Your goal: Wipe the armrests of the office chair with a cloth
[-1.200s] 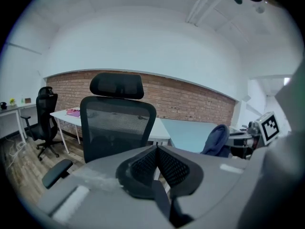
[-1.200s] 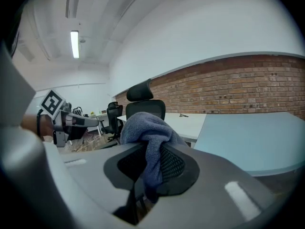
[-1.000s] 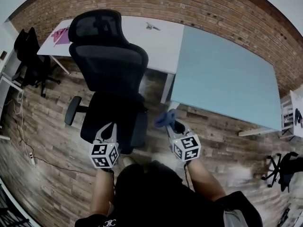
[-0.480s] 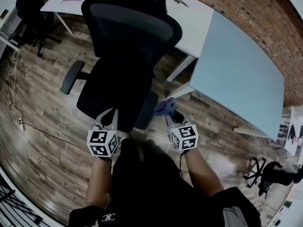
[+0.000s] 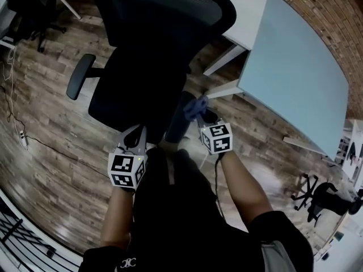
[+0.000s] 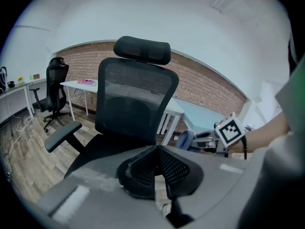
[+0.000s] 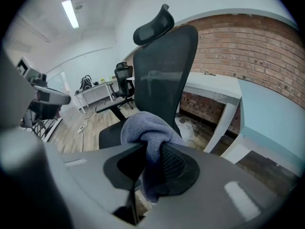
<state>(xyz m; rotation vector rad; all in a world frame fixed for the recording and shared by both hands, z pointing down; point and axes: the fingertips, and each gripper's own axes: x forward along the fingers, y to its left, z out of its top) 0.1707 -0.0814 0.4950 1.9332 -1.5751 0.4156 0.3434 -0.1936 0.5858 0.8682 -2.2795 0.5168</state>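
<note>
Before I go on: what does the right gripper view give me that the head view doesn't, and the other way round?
Only the right gripper view: the right gripper shut on the blue cloth, the chair's headrest, a ceiling light.
Only the head view: the right armrest right beside the cloth, touching or not I cannot tell, and the person's forearms.
Both: the mesh backrest, the light blue table, the brick wall.
</note>
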